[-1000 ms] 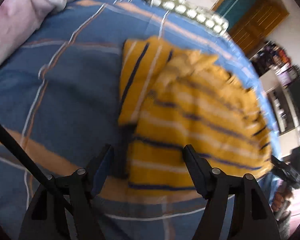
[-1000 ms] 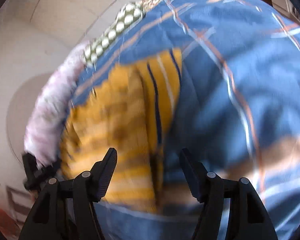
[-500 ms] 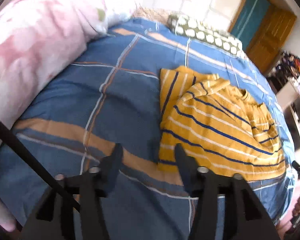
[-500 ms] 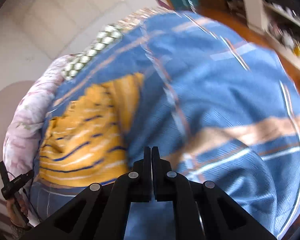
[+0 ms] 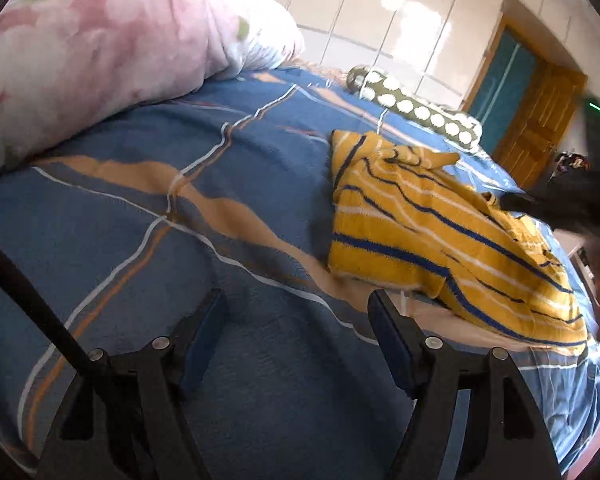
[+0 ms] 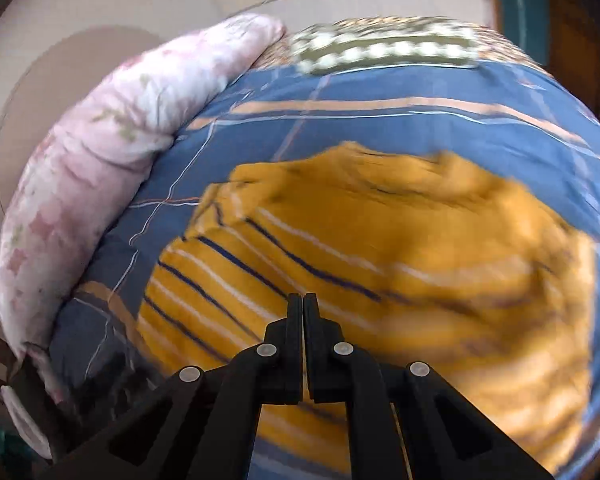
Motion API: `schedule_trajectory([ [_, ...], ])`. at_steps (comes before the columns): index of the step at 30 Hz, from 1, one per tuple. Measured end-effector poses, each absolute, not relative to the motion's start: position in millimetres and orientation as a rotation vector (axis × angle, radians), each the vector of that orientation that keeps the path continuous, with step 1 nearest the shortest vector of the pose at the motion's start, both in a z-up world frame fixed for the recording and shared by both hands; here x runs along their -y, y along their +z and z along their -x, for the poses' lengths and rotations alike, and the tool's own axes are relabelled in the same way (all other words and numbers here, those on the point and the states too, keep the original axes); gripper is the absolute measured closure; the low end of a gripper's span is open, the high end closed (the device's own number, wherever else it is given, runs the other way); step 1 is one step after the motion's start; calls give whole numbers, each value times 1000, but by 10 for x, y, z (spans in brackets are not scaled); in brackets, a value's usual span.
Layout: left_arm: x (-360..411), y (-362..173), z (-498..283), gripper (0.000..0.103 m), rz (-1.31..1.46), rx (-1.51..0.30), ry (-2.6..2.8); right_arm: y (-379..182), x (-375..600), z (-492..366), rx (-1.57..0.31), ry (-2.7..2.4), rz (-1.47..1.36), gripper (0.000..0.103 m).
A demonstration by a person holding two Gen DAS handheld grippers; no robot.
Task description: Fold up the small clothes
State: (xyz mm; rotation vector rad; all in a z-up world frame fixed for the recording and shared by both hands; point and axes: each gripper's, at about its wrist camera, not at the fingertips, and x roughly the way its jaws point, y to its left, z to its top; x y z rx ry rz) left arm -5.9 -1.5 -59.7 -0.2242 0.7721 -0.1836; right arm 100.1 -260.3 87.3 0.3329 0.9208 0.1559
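A small yellow sweater with navy and white stripes (image 5: pixel 440 236) lies partly folded on the blue plaid bed cover (image 5: pixel 148 208). My left gripper (image 5: pixel 298 320) is open and empty, low over the cover just short of the sweater's near edge. In the right wrist view the sweater (image 6: pixel 380 260) fills the middle, blurred on its right side. My right gripper (image 6: pixel 303 304) is shut, empty, hovering above the sweater's striped part. A dark blurred shape at the right edge of the left wrist view may be the right gripper.
A pink floral quilt roll (image 5: pixel 100 52) lies along the bed's left side, also in the right wrist view (image 6: pixel 120 140). A green pillow with white dots (image 5: pixel 416 108) sits at the head. A wooden door (image 5: pixel 540 120) and white wardrobe stand behind.
My left gripper has drawn back off the sweater and dropped low, its jaws wider than half a second ago. My right gripper shut, then swung over the sweater.
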Motion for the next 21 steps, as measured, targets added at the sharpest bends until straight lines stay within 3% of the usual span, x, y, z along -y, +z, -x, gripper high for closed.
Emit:
schedule_trajectory([
  [3, 52, -606, 72, 23, 190, -758, -218, 715, 2375, -1514, -977, 139, -267, 99],
  [9, 81, -625, 16, 18, 173, -758, -246, 528, 1945, -2547, -1043, 103, -126, 99],
  [16, 81, -624, -17, 18, 192, -773, -247, 678, 1835, -2822, -1041, 101, -43, 99],
  [20, 71, -620, -21, 18, 192, -778, -239, 1011, 1947, -2497, -933, 145, -134, 74],
  [21, 63, -611, -17, 18, 196, -780, -235, 1061, 1960, -2363, -928, 168, -152, 74],
])
